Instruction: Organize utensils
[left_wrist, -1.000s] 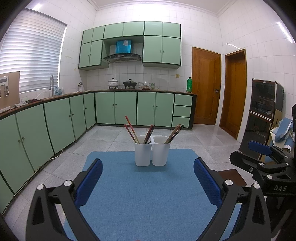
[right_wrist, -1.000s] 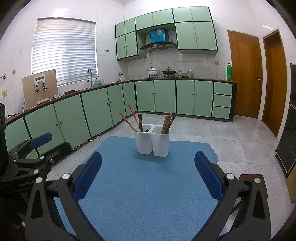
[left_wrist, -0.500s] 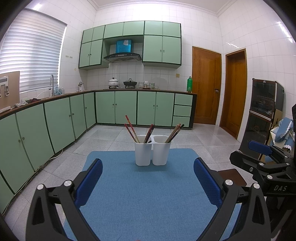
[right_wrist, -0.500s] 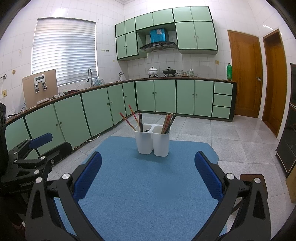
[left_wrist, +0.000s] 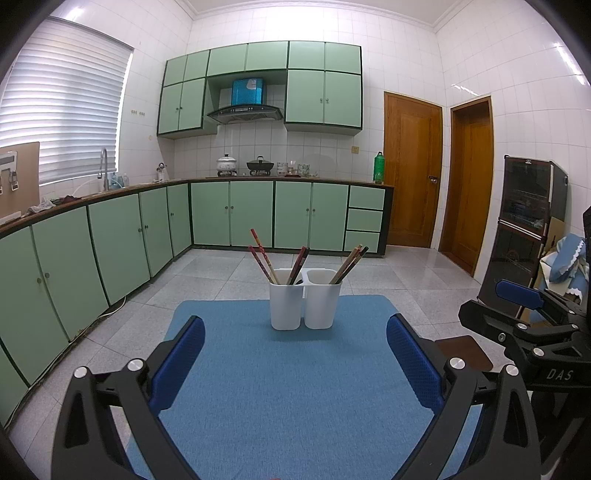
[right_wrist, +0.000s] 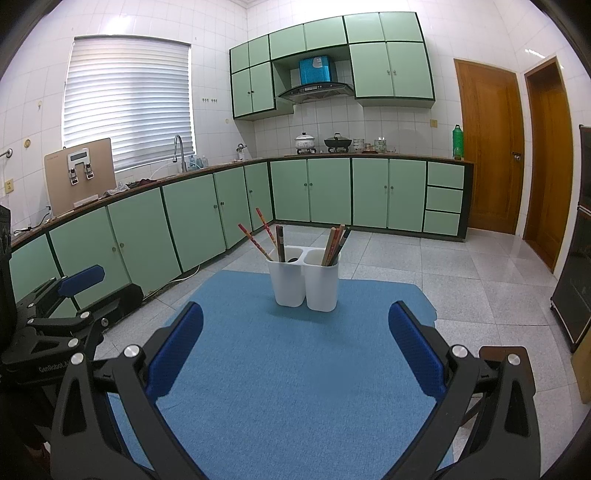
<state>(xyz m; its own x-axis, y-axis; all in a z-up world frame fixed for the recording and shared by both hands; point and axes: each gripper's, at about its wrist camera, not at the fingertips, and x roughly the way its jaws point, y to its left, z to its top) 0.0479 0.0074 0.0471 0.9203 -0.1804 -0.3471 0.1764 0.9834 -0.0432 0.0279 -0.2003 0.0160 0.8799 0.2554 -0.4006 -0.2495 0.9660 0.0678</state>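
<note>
A white two-compartment utensil holder stands upright at the far end of a blue mat; it also shows in the right wrist view. Red chopsticks and dark ones lean in its left cup; brown chopsticks lean in its right cup. My left gripper is open and empty, well short of the holder. My right gripper is open and empty, also short of it. Each gripper shows at the edge of the other's view: the right one, the left one.
The mat covers a table above a grey tiled floor. Green kitchen cabinets run along the left and back. Two wooden doors are at the back right. A dark glass cabinet stands at the right.
</note>
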